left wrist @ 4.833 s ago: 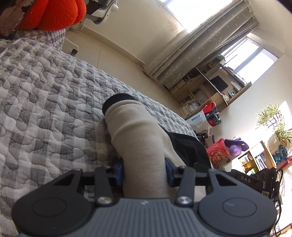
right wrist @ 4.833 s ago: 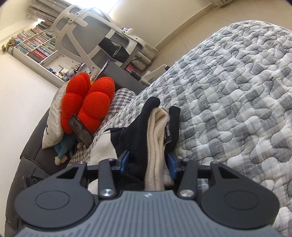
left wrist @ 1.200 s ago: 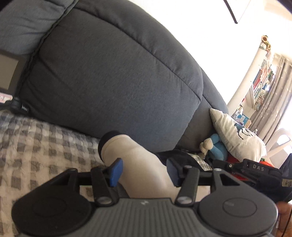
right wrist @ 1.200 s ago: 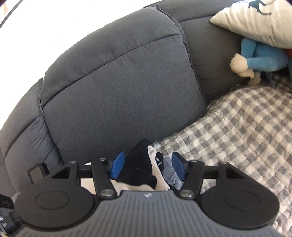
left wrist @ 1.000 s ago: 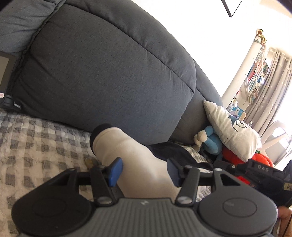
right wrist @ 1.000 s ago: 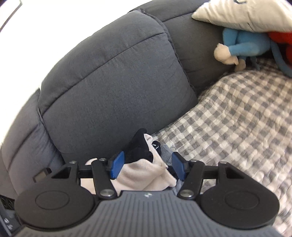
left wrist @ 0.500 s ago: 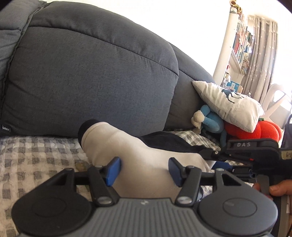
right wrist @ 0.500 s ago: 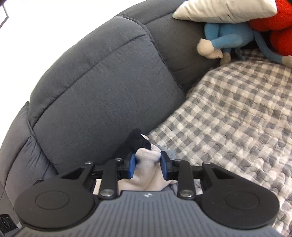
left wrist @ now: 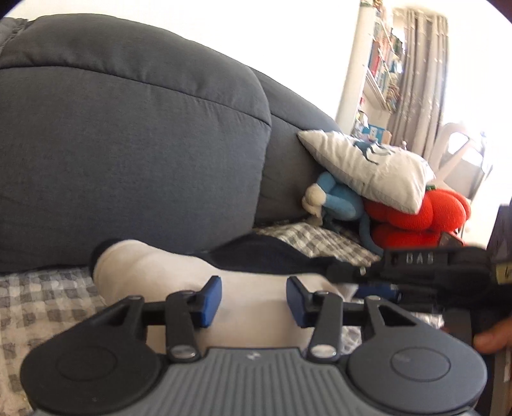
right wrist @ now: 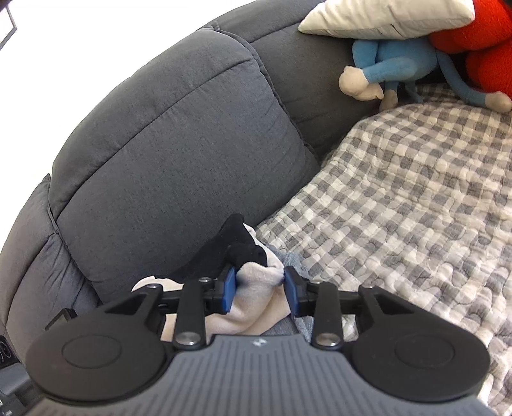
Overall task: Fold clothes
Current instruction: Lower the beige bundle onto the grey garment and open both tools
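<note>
Because the folded cream garment [left wrist: 153,267] lies on the checked quilt [right wrist: 416,198] right against the sofa back, both grippers sit low and close over it, each at one end. Nearest the lens in the left wrist view, the left gripper [left wrist: 249,299] straddles the cream bundle with its jaws closing; the blue pads flank the fabric with a gap on either side, so I judge it released rather than gripping, probably coming in for a fresh hold. In the right wrist view the right gripper [right wrist: 258,288] has a bunched cream corner between its blue pads, which touch the cloth on both sides, though its jaws are opening, which suggests it is letting go now that the bundle is set down. A black layer [right wrist: 224,243] of the garment pokes out just beyond that pinch, toward the cushion. Behind it rises the dark grey sofa back [right wrist: 179,134], likely used as a backstop to keep the stack tidy. Farther along the quilt, well apart from the clothes, a blue plush toy [right wrist: 393,64], a red plush [right wrist: 480,41] and a white pillow [right wrist: 377,16] lean in the sofa's corner.
</note>
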A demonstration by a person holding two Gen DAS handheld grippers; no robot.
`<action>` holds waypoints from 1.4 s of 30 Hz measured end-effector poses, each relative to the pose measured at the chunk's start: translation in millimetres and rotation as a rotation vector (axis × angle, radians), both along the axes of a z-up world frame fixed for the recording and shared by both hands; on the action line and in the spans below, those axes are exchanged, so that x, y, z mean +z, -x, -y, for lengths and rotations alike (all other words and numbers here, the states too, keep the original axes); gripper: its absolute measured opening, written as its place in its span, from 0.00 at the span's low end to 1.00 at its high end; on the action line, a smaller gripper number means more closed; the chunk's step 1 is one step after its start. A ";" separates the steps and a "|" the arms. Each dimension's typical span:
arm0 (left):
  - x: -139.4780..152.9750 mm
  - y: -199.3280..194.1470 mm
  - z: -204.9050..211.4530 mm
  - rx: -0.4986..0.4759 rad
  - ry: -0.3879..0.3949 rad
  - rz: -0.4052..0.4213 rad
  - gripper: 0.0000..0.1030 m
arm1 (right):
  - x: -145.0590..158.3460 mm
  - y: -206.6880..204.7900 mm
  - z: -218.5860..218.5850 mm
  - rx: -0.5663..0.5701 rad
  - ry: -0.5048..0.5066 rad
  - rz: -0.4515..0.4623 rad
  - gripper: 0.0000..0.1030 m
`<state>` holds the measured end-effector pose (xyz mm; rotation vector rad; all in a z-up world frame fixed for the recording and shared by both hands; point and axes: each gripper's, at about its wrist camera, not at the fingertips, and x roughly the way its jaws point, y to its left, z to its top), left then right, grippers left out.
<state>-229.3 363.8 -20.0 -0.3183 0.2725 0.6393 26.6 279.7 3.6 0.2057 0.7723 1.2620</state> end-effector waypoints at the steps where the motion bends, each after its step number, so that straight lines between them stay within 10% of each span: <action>1: -4.4 -3.5 3.8 -0.009 -0.017 -0.016 0.44 | 4.3 3.2 1.3 -0.006 -0.017 0.042 0.37; 16: -22.9 -8.1 21.0 -0.107 -0.139 -0.038 0.44 | -26.8 10.6 -22.8 0.043 0.061 0.227 0.31; 25: -12.1 19.4 11.6 -0.109 -0.047 0.091 0.37 | -12.4 6.3 -6.6 0.014 0.002 0.162 0.37; 42: 18.2 0.1 32.9 -0.026 0.061 -0.083 0.46 | 15.8 19.5 44.9 0.005 0.120 0.189 0.52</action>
